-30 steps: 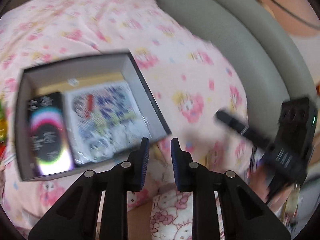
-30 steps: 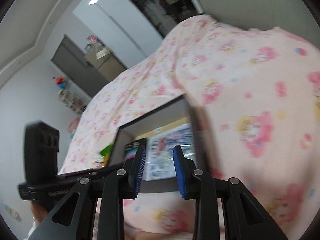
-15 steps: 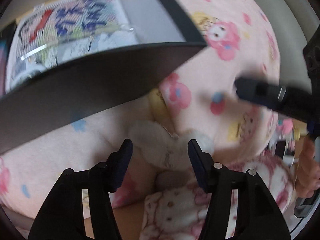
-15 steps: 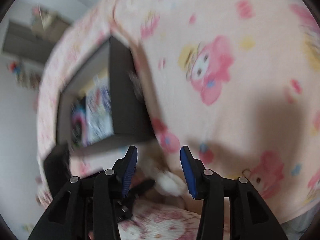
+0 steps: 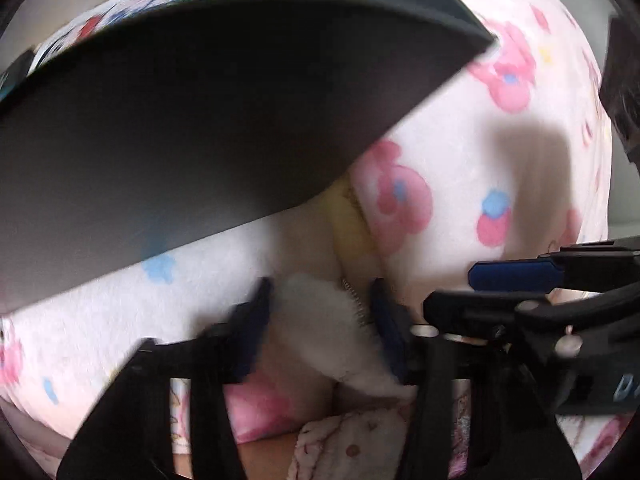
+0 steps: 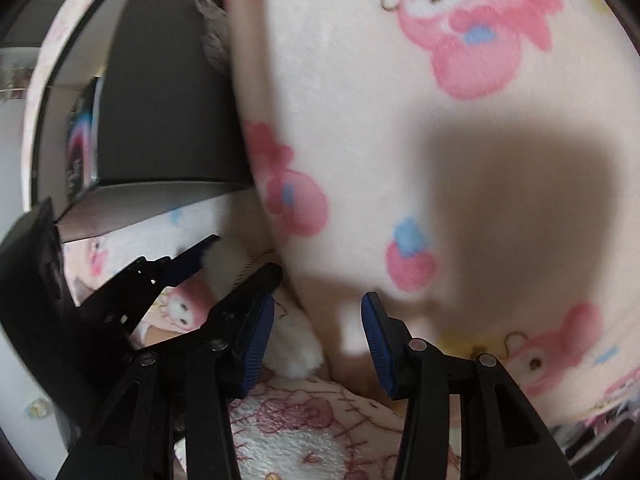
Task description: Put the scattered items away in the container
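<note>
- Left hand-held gripper point(image 5: 320, 312) points steeply down, jaws just closing around the white fluffy toy point(image 5: 332, 320) at the blanket point(image 5: 460, 152) edge, near the dark box point(image 5: 180, 128).
- Right hand-held gripper point(image 6: 318, 336) points steeply down beside it, jaws apart, nothing gripped.

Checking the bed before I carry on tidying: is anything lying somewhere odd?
Yes: a white fluffy item sits tucked in the blanket fold below the dark box, not in it. The left tongs straddle it, closing.
</note>
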